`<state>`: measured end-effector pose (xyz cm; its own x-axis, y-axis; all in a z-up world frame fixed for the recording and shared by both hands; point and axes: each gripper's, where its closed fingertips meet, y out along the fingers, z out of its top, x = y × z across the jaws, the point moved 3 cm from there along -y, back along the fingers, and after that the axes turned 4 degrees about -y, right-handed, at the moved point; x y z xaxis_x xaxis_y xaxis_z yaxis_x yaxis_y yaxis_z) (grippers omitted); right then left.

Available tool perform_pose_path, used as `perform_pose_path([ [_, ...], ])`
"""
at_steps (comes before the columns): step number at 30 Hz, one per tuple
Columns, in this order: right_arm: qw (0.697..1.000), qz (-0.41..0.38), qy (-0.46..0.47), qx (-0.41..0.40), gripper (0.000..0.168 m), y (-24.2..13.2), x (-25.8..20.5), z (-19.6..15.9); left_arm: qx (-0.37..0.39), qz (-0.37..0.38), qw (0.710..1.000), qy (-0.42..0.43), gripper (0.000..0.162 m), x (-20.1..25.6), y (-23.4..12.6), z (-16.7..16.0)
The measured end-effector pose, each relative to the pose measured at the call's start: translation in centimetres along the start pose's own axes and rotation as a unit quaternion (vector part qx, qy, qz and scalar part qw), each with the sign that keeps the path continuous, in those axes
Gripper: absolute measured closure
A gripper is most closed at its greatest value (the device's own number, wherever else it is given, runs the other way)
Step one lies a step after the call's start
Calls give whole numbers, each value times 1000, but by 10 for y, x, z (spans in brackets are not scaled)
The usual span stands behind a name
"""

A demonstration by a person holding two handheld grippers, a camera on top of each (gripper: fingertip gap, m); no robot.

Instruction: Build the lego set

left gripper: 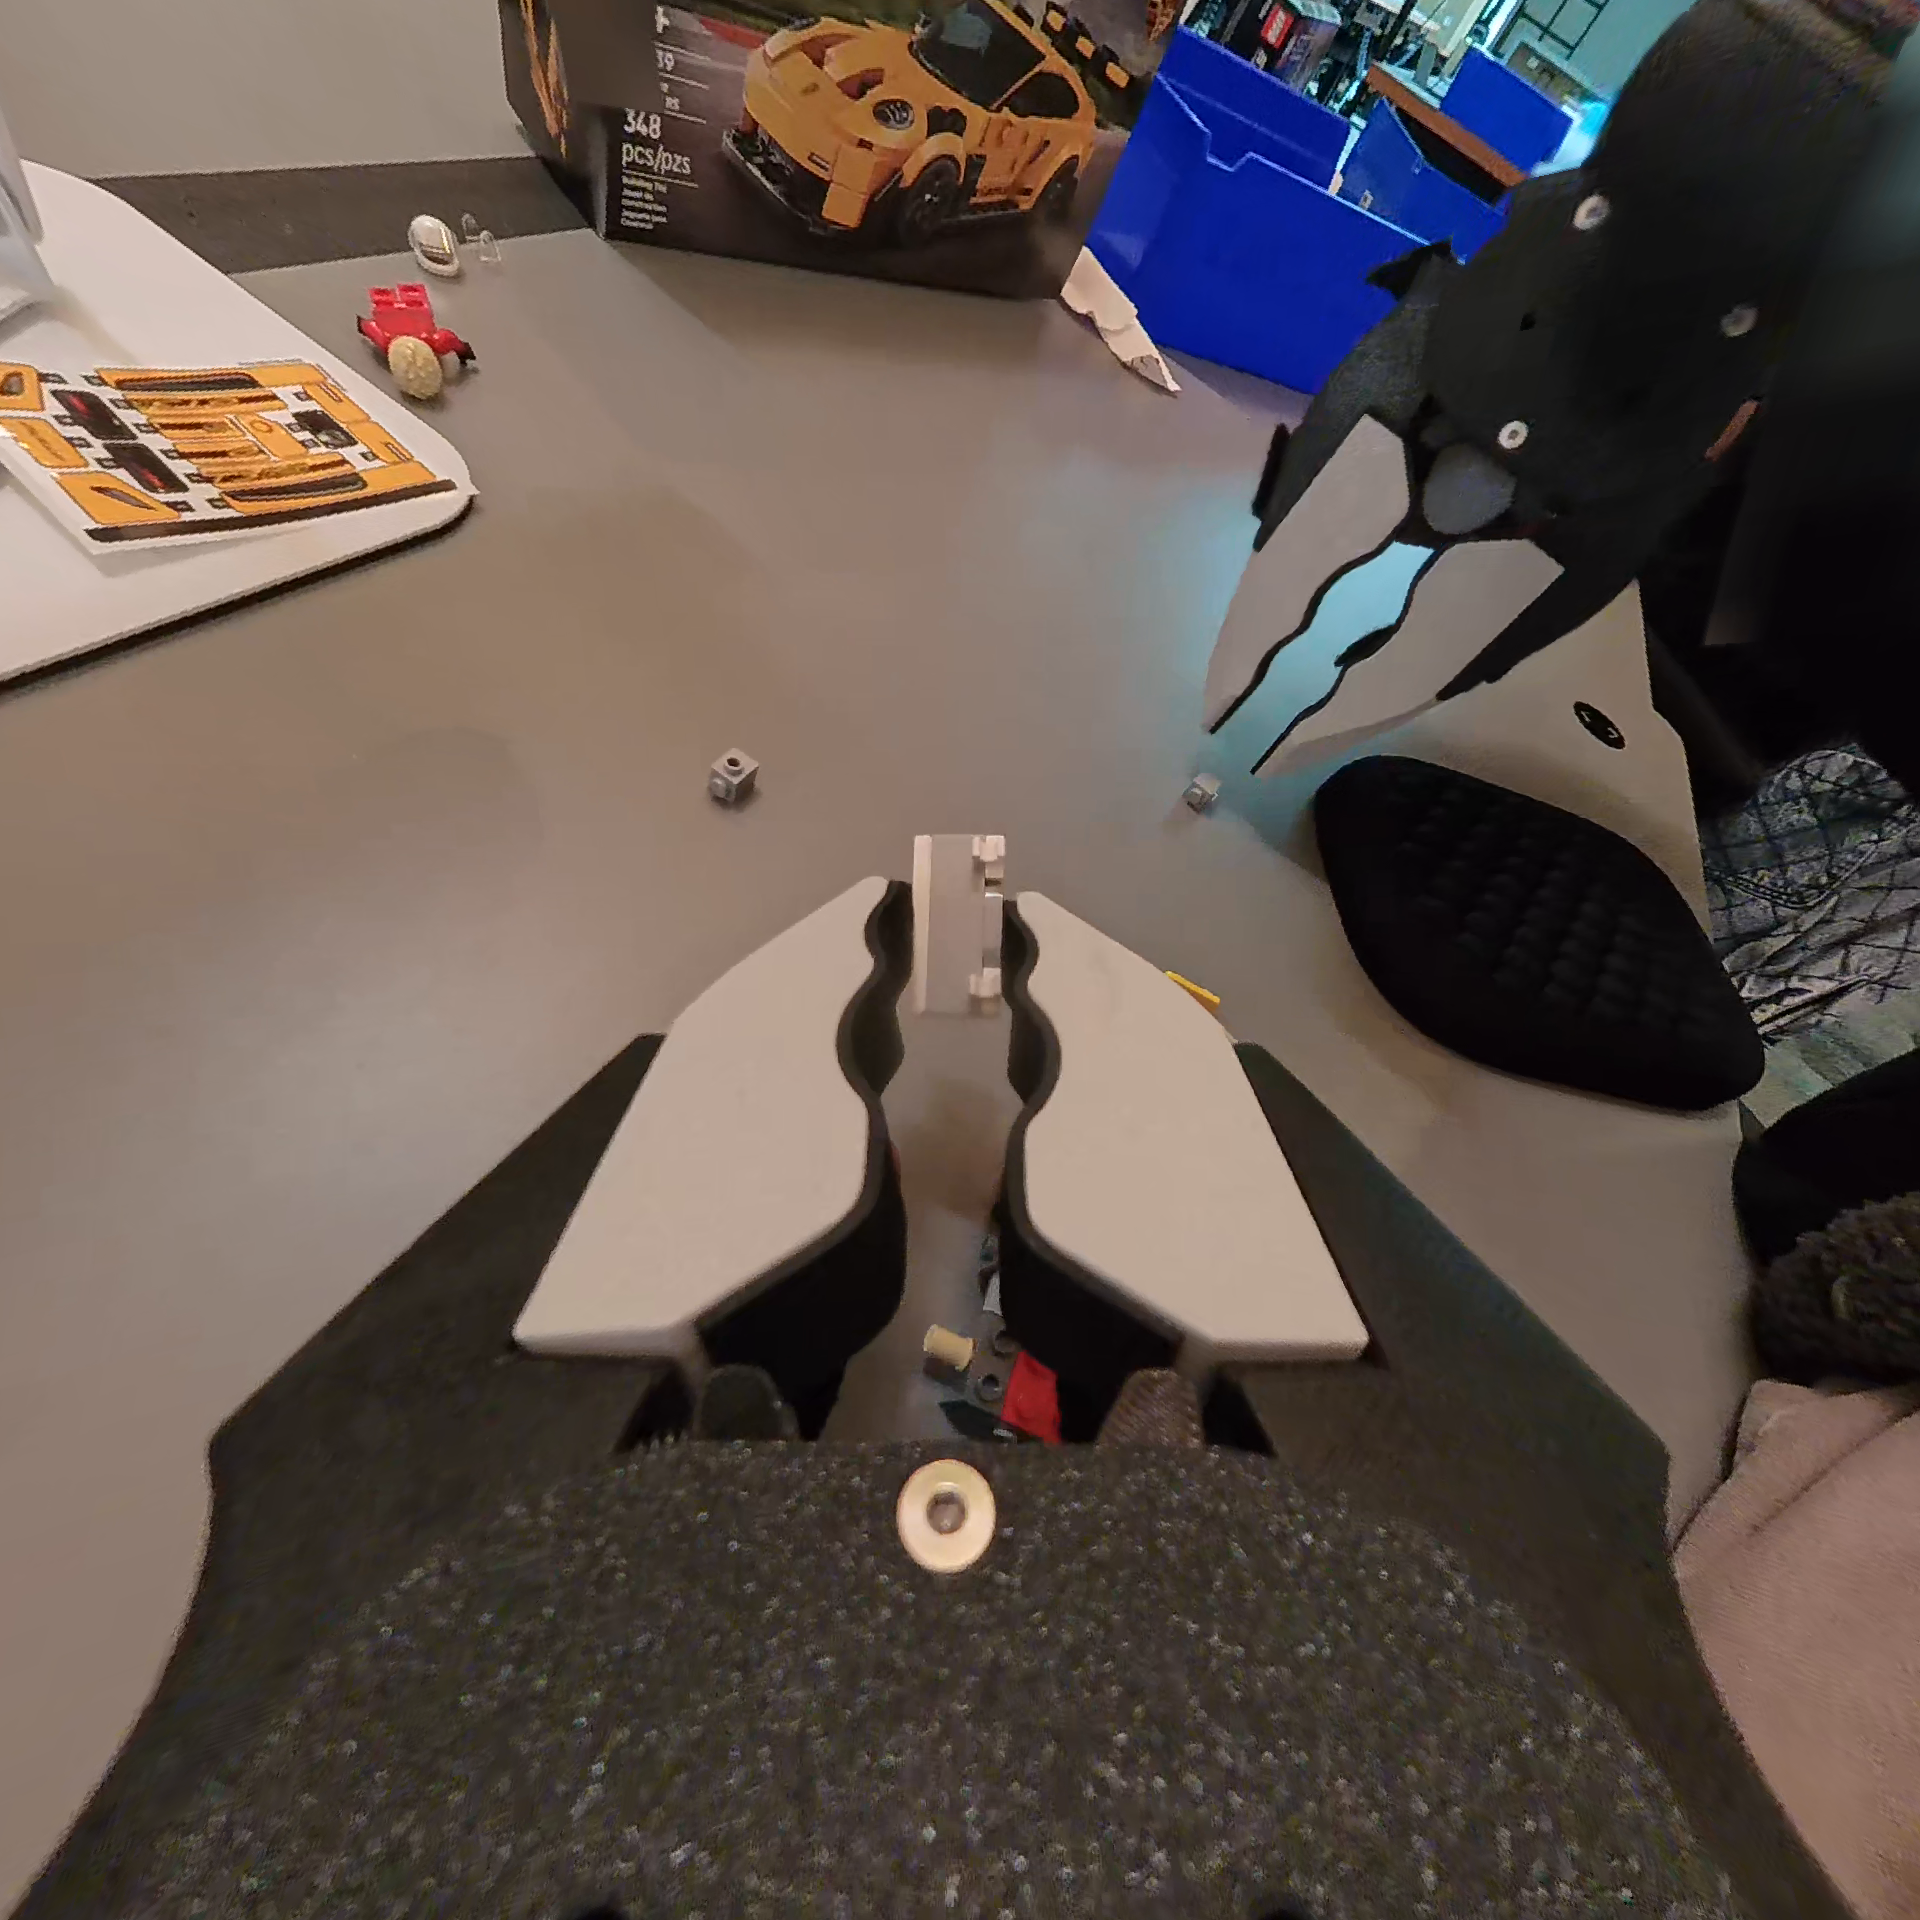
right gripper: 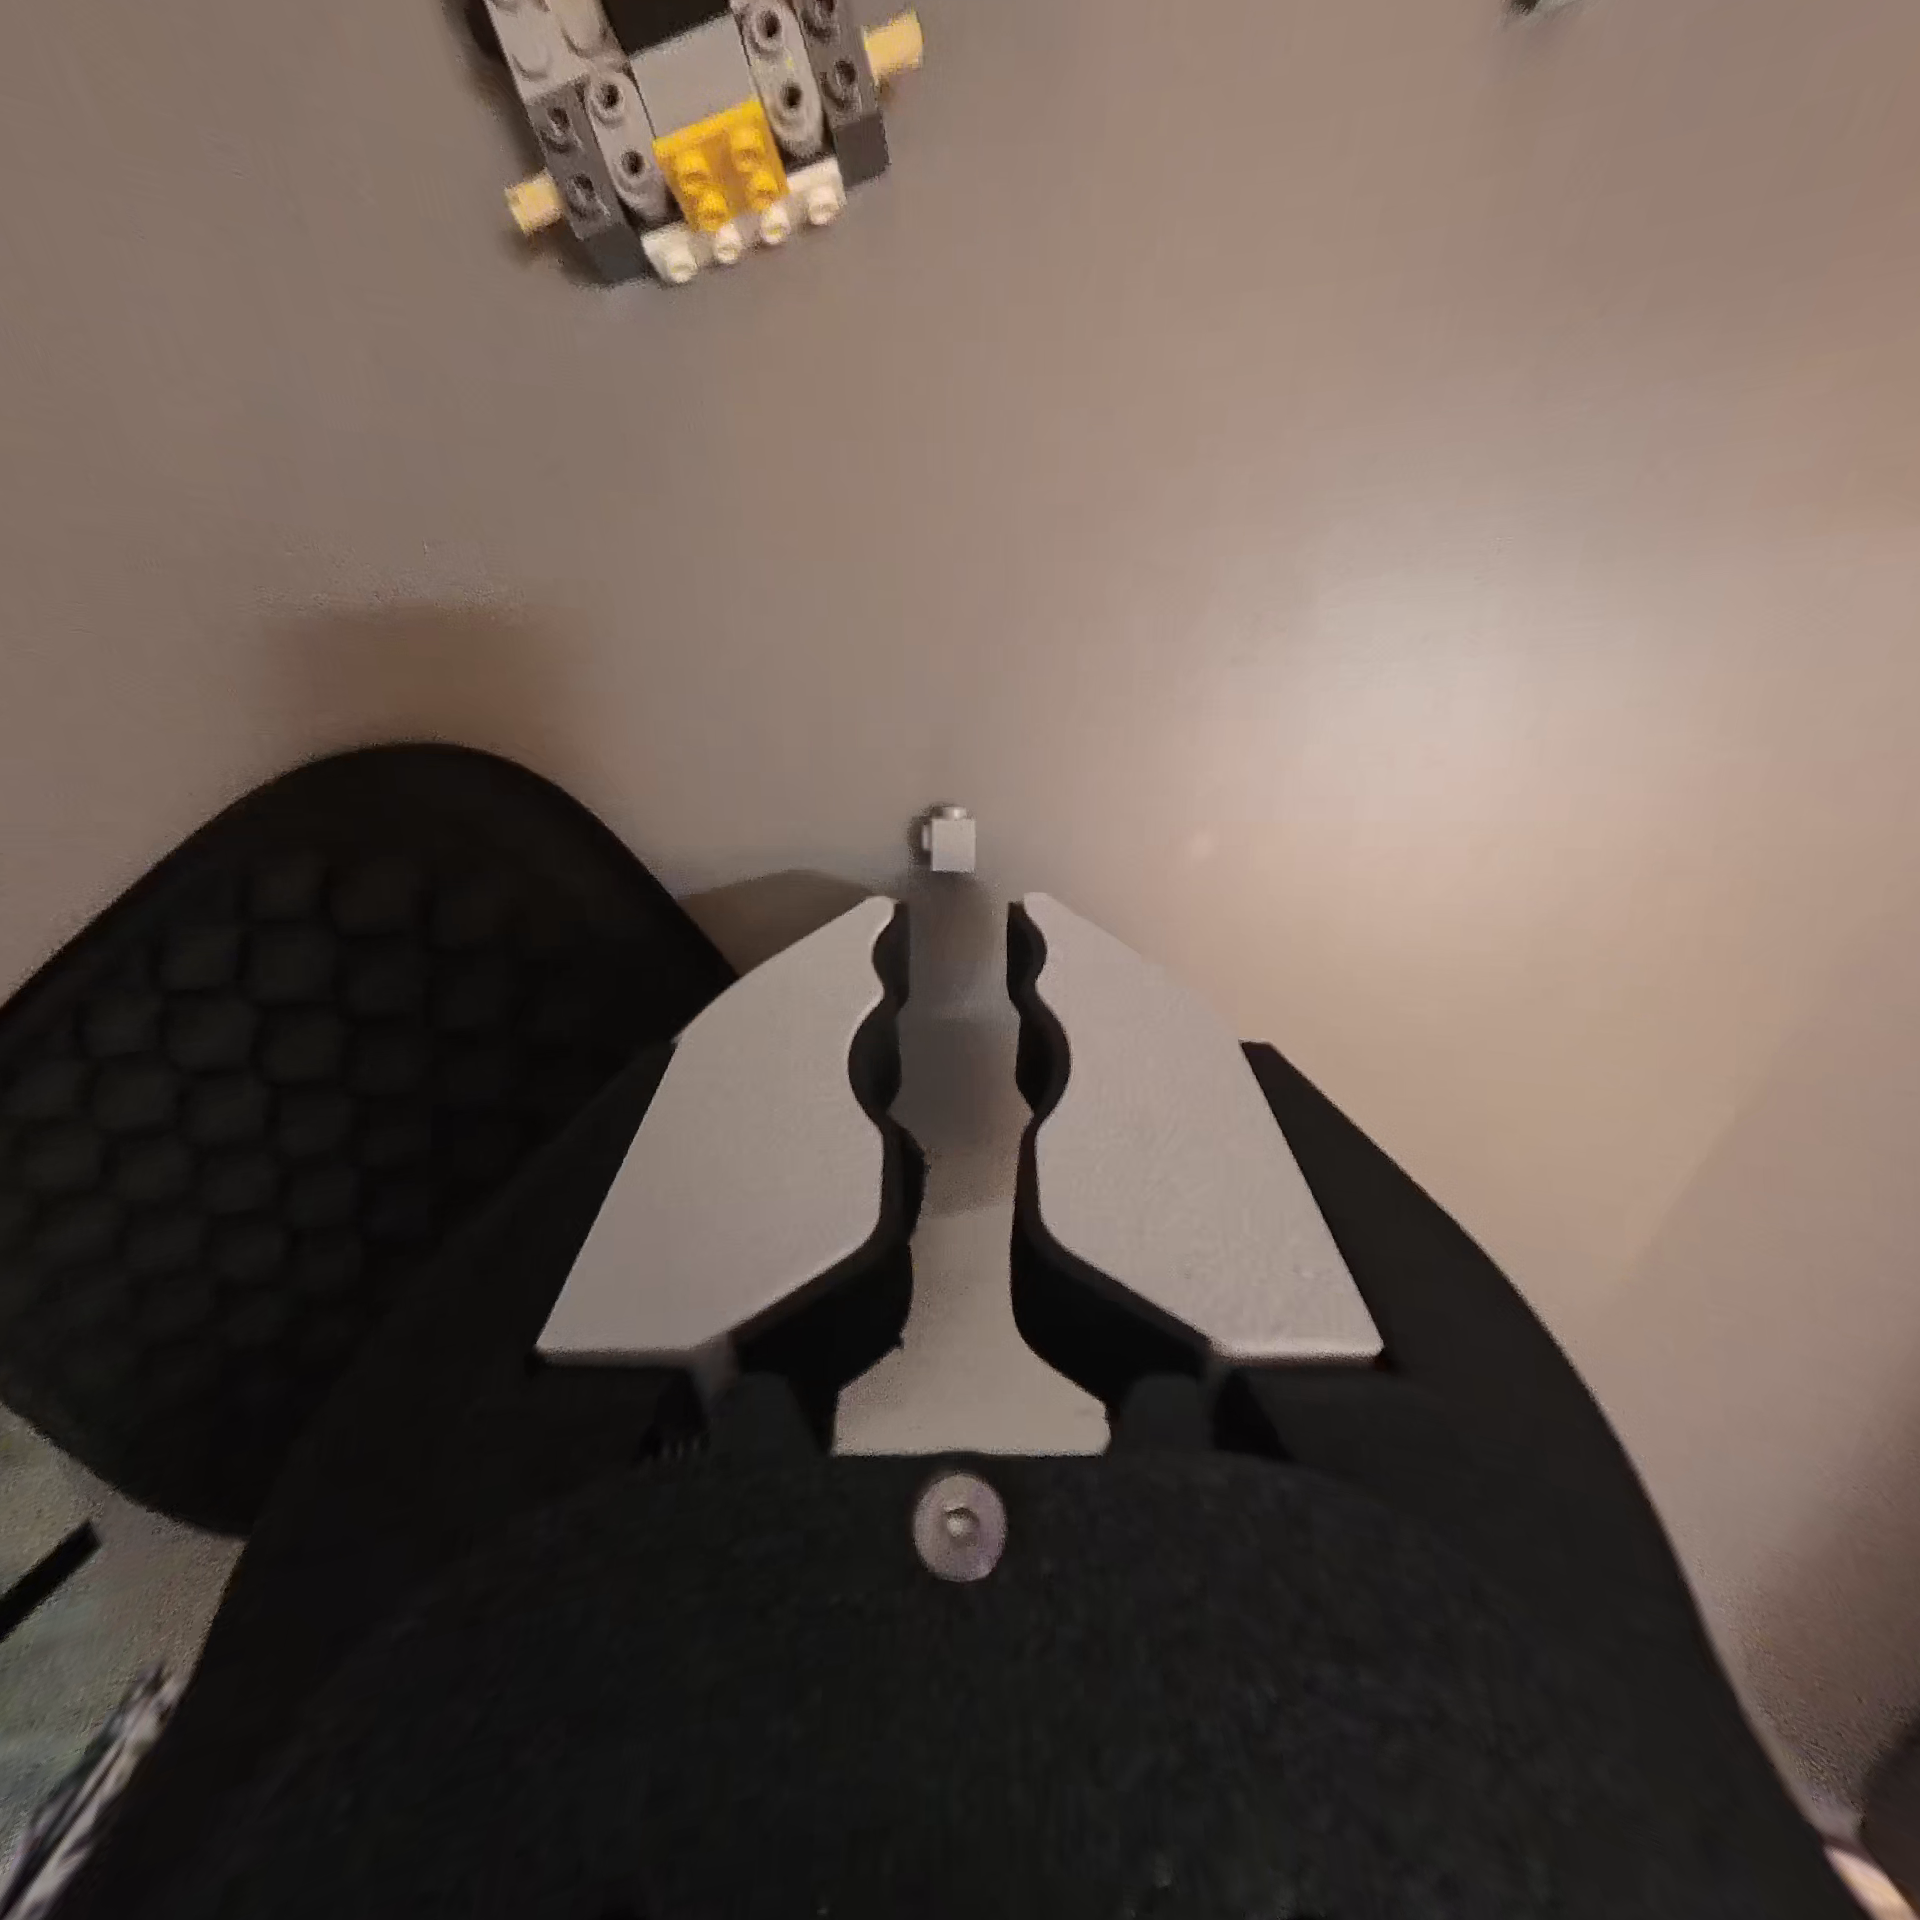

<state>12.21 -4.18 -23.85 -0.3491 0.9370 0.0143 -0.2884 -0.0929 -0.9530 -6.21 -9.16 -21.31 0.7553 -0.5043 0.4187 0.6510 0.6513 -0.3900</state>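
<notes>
Grey tabletop (left gripper: 727, 644) carries everything; the landmark is the black pad (left gripper: 1527, 935) at its edge. Left tongs (left gripper: 954, 914) pinch a pale grey plate (left gripper: 951, 925) held on edge between the fingertips, raised above the tabletop a little to the left of the pad; right tongs (right gripper: 961, 914) stand slightly spread with nothing between them, tips just short of a small grey cube (right gripper: 951, 844) that lies on the tabletop just beside the pad; in the left wrist view the same cube (left gripper: 1203, 792) sits near the pad's far-left corner with the right tongs (left gripper: 1242, 743) hanging just above it. A second grey cube (left gripper: 735, 775) lies farther left of the pad, apart from the first. The part-built car base (right gripper: 707, 145), grey with a yellow brick and white studs, lies on the tabletop well beyond the pad in the right wrist view. Far left of the pad a sticker sheet (left gripper: 208, 447) rests on a white board (left gripper: 156, 592); near it are a small red assembly (left gripper: 416, 332) and a white oval piece (left gripper: 434, 245). The box (left gripper: 831, 135) stands at the far side, with a blue bin (left gripper: 1247, 239) beside it.
</notes>
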Motion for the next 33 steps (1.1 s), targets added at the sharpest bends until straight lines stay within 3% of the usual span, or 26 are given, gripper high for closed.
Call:
perform_pose_path([
  [5, 997, -66, -19, 26, 154, 5, -6, 8, -7, -4, 1000, -2, 146, 1, 2, -3],
  [15, 994, -89, 21, 59, 161, 13, 1, 2, -14, -8, 1000, 2, 146, 3, 3, -5],
  [18, 985, -166, -1, 56, 161, 11, 10, 4, -15, -8, 1000, 1, 146, 2, 3, -5],
  [22, 955, -277, -101, 0, 161, 11, 11, 5, -16, -8, 1000, 1, 146, 2, 4, -6],
  [26, 967, -225, -116, 5, 153, 12, -5, 10, -17, -7, 1000, 2, 146, 2, 4, -6],
  [30, 991, -103, -43, 72, 152, 0, -10, 14, -18, -8, 1000, 1, 146, 2, 4, -6],
  [33, 998, -17, -13, 66, 155, -1, 1, 8, -21, -11, 1000, 1, 146, 3, 5, -8],
])
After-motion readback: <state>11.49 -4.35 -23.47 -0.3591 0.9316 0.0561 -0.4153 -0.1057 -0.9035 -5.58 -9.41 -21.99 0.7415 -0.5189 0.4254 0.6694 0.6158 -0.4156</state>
